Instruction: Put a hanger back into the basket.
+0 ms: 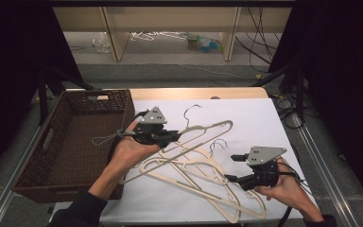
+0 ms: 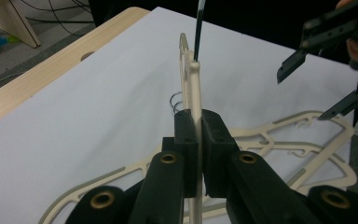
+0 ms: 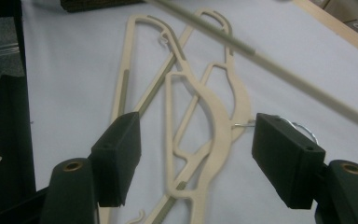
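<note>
No brand, label or writing readable anywhere. Left gripper (image 1: 174,137) pressed together on a cream hanger (image 1: 203,131), pinching its thin bar edge-on between the pads (image 2: 186,140), as seen in the left gripper view; hanger lifted off the white sheet (image 1: 260,118), running up and away from the jaw tips, with its dark hook (image 2: 198,28) at the far end, straight ahead of the gripper. In the high view, the same hanger slanting from below the left hand (image 1: 132,151) past the jaws to a rounded end beyond them, hook (image 1: 189,113) just past the gripper's far side. Right gripper (image 1: 234,168) spread wide, nothing between its pads, hovering at the near right of the sheet. Pile of hangers (image 3: 205,112) lying flat straight ahead of and under the spread jaws in the right gripper view, with one metal hook (image 3: 303,128) right by the right-hand pad (image 3: 284,158); whether touching it cannot be told. Lifted hanger's bar (image 3: 261,60) crossing above and beyond the right jaws, blurred. Right gripper's tips (image 2: 307,79) ahead and to the right of the left jaws in the left gripper view, well apart from the pinched hanger. Brown wicker basket (image 1: 61,142) behind the left hand, on the side away from the right gripper
</note>
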Demonstrator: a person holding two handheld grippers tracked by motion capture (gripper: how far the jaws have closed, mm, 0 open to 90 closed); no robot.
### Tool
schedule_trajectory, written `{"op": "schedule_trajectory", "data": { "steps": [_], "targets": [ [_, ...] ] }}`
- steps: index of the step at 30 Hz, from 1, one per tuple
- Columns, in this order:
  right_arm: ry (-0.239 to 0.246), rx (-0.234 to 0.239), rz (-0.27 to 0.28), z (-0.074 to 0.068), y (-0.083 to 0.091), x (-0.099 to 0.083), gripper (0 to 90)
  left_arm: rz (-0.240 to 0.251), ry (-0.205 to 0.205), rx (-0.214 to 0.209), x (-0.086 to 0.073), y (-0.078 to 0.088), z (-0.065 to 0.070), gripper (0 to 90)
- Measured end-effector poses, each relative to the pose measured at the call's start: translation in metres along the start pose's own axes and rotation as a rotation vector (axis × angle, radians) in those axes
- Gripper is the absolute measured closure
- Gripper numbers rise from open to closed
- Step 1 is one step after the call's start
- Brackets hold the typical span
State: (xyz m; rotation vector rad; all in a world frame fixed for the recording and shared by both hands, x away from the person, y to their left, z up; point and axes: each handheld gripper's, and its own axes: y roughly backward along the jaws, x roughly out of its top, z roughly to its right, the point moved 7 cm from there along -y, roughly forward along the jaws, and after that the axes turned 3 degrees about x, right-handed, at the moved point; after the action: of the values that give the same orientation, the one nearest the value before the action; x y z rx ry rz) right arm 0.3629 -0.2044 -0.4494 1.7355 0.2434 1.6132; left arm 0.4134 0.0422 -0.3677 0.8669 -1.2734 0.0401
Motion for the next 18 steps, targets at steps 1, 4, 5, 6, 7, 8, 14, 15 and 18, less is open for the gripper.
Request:
{"op": "schedule_trajectory", "data": {
  "steps": [1,4,5,6,7,8,14,15,18],
  "targets": [
    [-0.003,0.003,-0.005,-0.001,-0.001,-0.001,33.7,0.006,0.007,0.001,0.001,0.006,-0.002,86.0],
    [0.000,0.008,-0.010,-0.003,-0.004,-0.003,33.1,0.027,0.014,0.006,0.008,0.028,-0.007,85.9],
    [-0.003,0.008,-0.013,-0.004,-0.005,-0.004,32.9,0.044,0.024,-0.001,0.011,0.036,-0.009,86.0],
    [0.000,0.012,-0.013,-0.004,-0.006,-0.004,32.5,0.058,0.037,0.002,0.013,0.044,-0.011,85.9],
    [0.002,0.013,-0.012,-0.005,-0.007,-0.004,32.2,0.074,0.046,0.001,0.017,0.055,-0.014,86.0],
    [0.002,0.016,-0.018,-0.006,-0.007,-0.005,31.7,0.079,0.045,0.011,0.018,0.062,-0.017,85.9],
    [0.007,0.016,-0.014,-0.009,-0.008,-0.005,30.1,0.130,0.060,0.101,0.025,0.114,-0.047,85.9],
    [0.007,0.016,-0.014,-0.009,-0.008,-0.005,30.1,0.134,0.062,0.122,0.023,0.121,-0.054,85.9],
    [0.002,0.018,-0.014,-0.009,-0.008,-0.007,30.1,0.142,0.067,0.187,0.014,0.140,-0.076,85.9]
  ]
}}
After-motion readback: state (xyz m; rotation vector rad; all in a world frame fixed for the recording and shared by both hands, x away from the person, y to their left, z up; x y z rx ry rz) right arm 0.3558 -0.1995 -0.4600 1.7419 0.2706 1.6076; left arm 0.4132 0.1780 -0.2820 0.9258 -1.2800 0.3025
